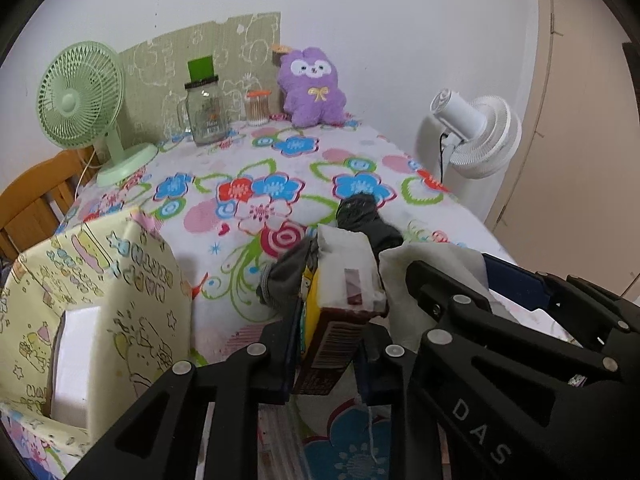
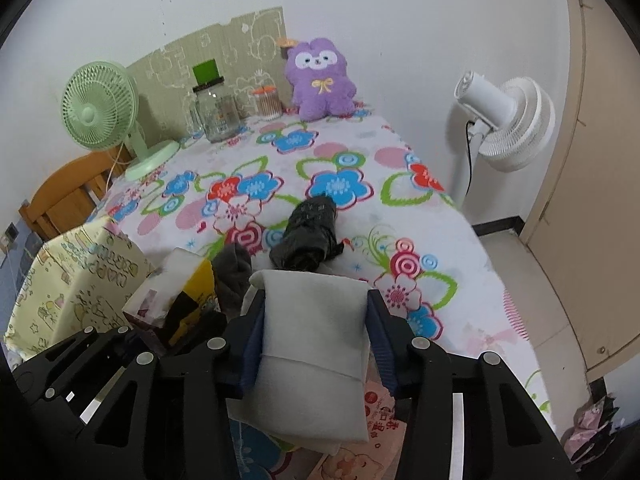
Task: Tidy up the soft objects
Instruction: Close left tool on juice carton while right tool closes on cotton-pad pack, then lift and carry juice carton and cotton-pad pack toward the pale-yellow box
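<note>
White folded cloth (image 2: 312,344), long axis pointing away, clamped in right claw (image 2: 316,312); left claw (image 1: 326,336) grips tissue pack (image 1: 340,312).

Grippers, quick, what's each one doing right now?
Left gripper: shut on the tissue pack.
Right gripper: shut on the white folded cloth.

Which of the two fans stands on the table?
The small green desk fan, at the table's far left corner. The white fan stands on the floor, beyond the table's right edge.
</note>
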The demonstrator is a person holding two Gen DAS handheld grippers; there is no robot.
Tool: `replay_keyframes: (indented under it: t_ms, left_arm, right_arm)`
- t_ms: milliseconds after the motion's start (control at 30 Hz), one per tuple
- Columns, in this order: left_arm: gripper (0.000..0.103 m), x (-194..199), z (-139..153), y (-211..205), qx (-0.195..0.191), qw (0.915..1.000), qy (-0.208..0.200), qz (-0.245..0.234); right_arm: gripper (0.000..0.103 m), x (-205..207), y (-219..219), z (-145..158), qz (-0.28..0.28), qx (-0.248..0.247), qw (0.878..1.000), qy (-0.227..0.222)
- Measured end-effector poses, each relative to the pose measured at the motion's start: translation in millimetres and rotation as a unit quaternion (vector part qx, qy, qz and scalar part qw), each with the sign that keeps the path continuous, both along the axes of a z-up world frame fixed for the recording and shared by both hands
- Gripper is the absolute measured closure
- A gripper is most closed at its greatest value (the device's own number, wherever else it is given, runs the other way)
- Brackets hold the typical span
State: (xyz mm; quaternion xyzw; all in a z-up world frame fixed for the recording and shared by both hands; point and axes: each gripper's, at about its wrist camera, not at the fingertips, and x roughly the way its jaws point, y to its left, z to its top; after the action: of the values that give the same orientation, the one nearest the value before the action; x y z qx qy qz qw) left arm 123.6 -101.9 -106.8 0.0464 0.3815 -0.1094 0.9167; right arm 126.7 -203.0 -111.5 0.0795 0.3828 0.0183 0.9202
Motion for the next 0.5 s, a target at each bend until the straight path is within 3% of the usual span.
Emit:
replay_keyframes:
  t_ms: [500]
  left_arm:
    - [0.081,-18.8,47.9,0.2,-0.014,0.9987,-0.049,-0.003]
  right_arm:
    - [0.053,-23.0,-1.1,51.2,-0.007,-0.012,0.999,-0.046]
